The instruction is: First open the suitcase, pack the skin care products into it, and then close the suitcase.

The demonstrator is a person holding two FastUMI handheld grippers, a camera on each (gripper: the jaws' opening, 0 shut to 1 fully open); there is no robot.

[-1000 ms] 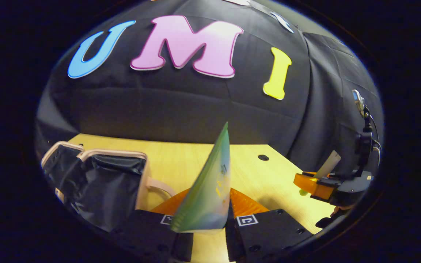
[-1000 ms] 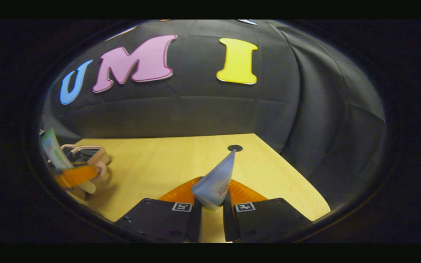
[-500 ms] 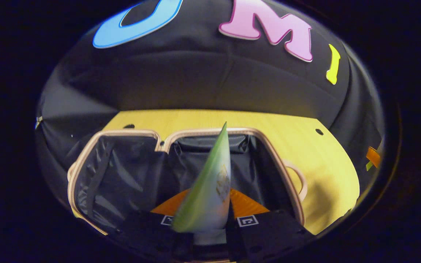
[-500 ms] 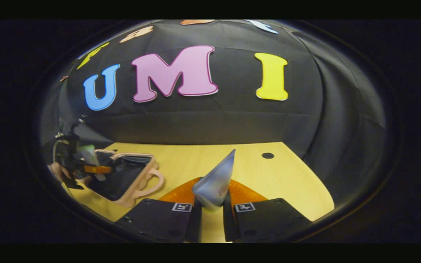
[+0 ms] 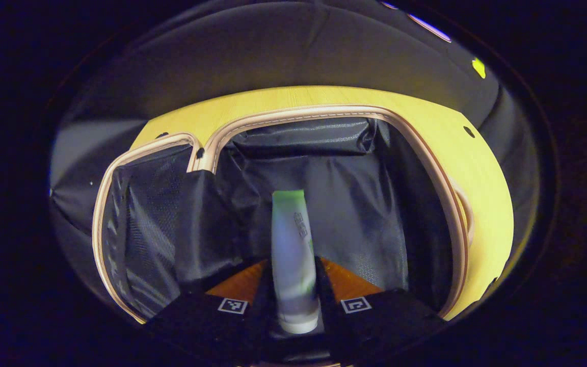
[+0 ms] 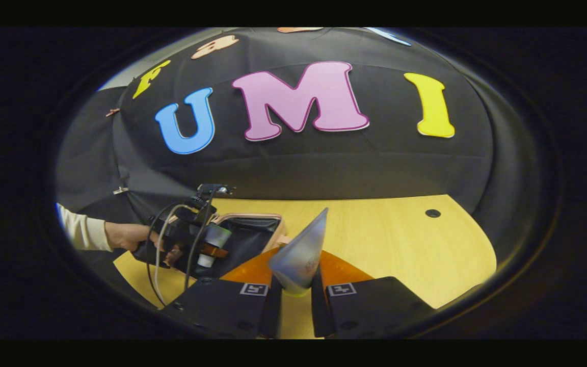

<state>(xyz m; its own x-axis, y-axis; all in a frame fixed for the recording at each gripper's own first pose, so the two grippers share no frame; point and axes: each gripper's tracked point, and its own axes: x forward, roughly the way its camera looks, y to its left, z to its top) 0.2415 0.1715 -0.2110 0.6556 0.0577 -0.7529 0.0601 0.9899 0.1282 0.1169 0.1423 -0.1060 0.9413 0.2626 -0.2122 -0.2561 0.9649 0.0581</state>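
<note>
The suitcase [image 5: 324, 109] lies open on the table, with a beige rim and black lining. In the left gripper view my left gripper [image 5: 293, 306] hangs over the right-hand half. It is shut on a white tube with a green end [image 5: 291, 244] that points down into the lining. The right gripper view shows that gripper [image 6: 207, 252] with its tube over the suitcase [image 6: 252, 227], held by a hand [image 6: 125, 235]. My right gripper [image 6: 293, 300] stays above the table, right of the suitcase. It is shut on a grey-blue tube [image 6: 301, 250] whose flat end points up.
The pale wooden table [image 6: 385, 239] stretches right of the suitcase and has a small round hole [image 6: 432, 213] near its far right corner. A beige handle [image 5: 464, 209] sticks out of the suitcase's right side. Black cloth walls close the booth behind the table.
My left gripper has swung left from the table to over the suitcase and dipped toward the lining; its tube now lies flatter between the fingers. My right gripper turned left, still holding its tube.
</note>
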